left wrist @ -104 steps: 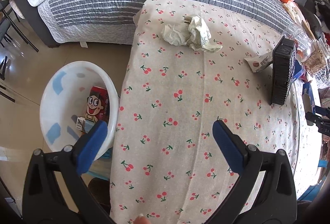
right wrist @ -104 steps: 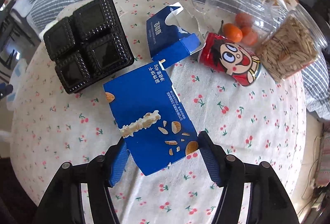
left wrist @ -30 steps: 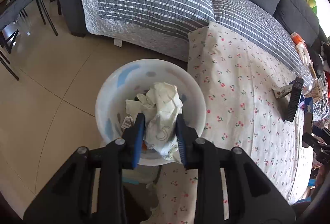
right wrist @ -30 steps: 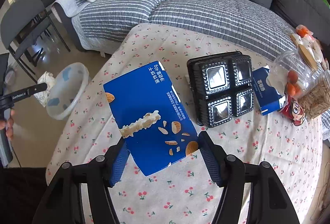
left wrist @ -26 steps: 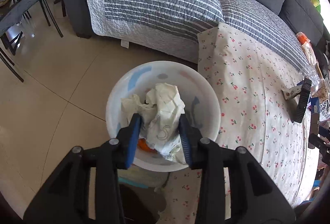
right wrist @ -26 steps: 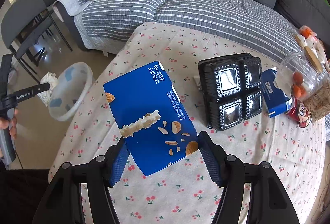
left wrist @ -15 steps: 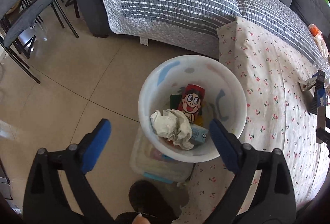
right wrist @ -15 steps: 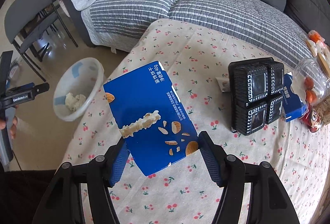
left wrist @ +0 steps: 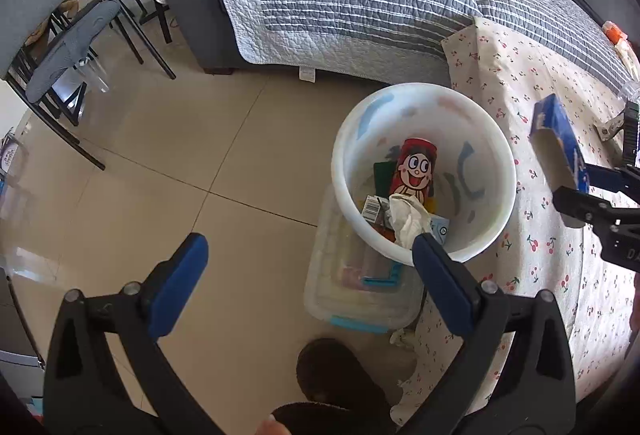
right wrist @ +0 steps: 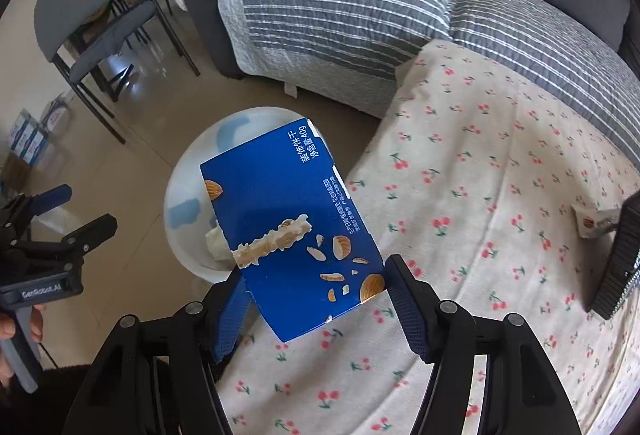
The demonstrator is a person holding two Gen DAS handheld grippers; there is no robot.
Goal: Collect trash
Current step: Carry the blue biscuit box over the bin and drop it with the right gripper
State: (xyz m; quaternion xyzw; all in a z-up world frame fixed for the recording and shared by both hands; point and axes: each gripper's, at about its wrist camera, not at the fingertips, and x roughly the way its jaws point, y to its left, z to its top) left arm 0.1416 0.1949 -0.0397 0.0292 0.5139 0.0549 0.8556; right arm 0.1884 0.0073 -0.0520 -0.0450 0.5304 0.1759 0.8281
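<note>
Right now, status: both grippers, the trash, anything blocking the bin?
Left gripper open, empty, jaws just opened. Right gripper shut on blue biscuit box, above white bin. Crumpled paper in bin. Nothing blocking.

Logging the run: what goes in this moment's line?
left gripper: open, empty, jaws just opened | crumpled paper: in bin | right gripper: holds blue box

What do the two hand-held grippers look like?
Both are black plastic with two long fingers that end in blue pads. The left hand-held gripper shows small silver screws on its frame, and so does the right hand-held gripper. Seen from the right wrist, the left one has white lettering and a grey handle.
</note>
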